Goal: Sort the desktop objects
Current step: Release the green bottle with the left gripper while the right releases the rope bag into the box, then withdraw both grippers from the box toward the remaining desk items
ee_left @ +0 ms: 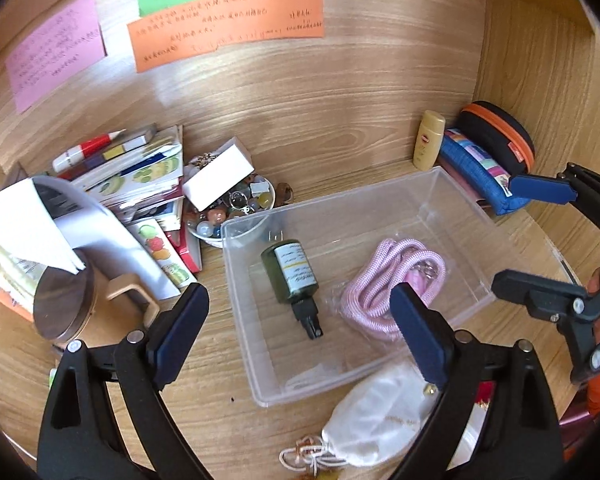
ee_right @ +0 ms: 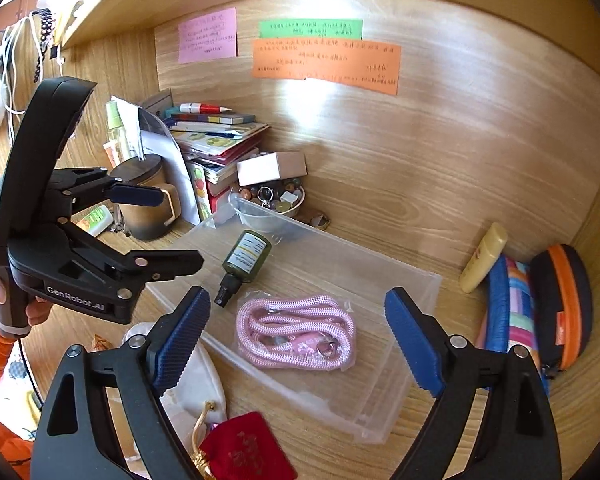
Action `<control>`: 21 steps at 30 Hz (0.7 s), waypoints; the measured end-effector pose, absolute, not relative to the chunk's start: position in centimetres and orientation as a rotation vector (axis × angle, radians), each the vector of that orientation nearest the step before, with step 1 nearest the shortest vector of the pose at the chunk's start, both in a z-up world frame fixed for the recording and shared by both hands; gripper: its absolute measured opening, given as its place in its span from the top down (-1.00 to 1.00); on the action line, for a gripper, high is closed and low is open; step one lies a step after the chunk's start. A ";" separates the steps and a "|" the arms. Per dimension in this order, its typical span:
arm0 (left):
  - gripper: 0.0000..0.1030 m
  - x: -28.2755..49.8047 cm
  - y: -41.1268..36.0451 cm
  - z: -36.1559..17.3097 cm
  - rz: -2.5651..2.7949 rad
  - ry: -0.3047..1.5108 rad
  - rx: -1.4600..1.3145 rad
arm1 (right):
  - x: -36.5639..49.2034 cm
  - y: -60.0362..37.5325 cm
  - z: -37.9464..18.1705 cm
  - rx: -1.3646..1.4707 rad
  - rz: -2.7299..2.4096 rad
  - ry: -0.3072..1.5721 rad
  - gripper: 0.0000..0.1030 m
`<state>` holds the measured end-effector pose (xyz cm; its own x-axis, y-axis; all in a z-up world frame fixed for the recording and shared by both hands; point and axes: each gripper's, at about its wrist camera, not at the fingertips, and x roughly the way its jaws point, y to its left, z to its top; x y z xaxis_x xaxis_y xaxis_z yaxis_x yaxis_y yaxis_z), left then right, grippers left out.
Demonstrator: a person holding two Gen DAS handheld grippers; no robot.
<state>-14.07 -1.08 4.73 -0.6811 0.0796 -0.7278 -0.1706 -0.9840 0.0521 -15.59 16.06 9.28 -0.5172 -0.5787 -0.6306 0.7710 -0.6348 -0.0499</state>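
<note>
Clear plastic bin on worktop held green spray bottle and bagged pink rope; left gripper and right gripper fingers spread, empty.

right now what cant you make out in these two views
- Writing on the orange note: too small to read in either view.
- White pouch: left wrist view, partly behind the left gripper.
- Red pouch: right wrist view, cut off by the bottom edge.
- Bowl contents: small and cluttered, partly under a white box.
</note>
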 end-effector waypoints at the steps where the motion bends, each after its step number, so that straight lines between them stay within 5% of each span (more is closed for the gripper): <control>1: -0.83 -13.6 -1.1 4.8 2.761 0.175 -1.178 | -15.2 16.2 9.4 0.736 -2.176 0.420 -0.70; 21: -0.88 -6.3 -2.4 2.8 2.794 0.165 -1.183 | -8.2 18.6 8.3 0.664 -2.240 0.500 -0.84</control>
<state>-6.25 -2.37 2.83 -0.6921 0.0525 -0.7198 -0.1371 -0.9888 0.0597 -8.22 18.57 8.32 -0.5961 -0.5401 -0.5941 0.7415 -0.6541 -0.1495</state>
